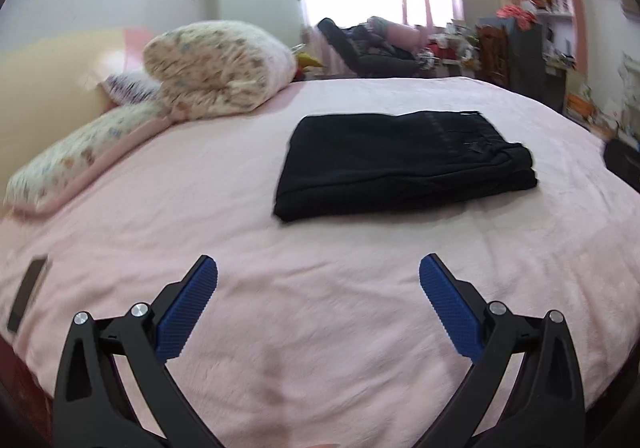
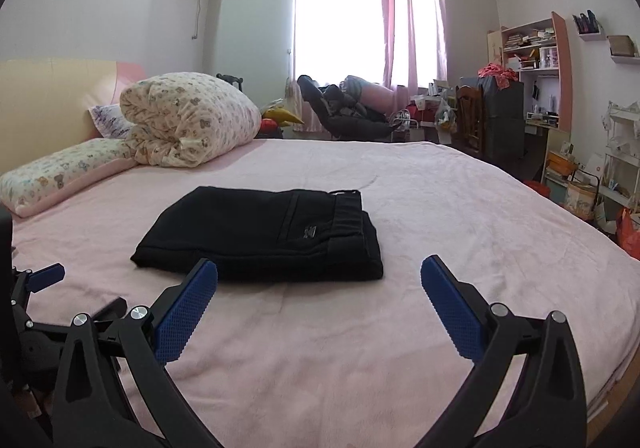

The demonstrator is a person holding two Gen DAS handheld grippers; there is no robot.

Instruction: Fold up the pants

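Black pants lie folded into a flat rectangular stack on the pink bed. In the left wrist view my left gripper is open over the bare blanket, well short of the pants, nothing between its blue pads. In the right wrist view the same pants lie just beyond my right gripper, which stands wide open and empty; its left pad overlaps the near edge of the stack in the picture. The left gripper shows at the left edge of that view.
A rolled floral duvet and a long pillow sit at the bed's head on the left. A dark phone lies near the bed's left edge. Beyond the bed are a chair piled with clothes, a desk and shelves.
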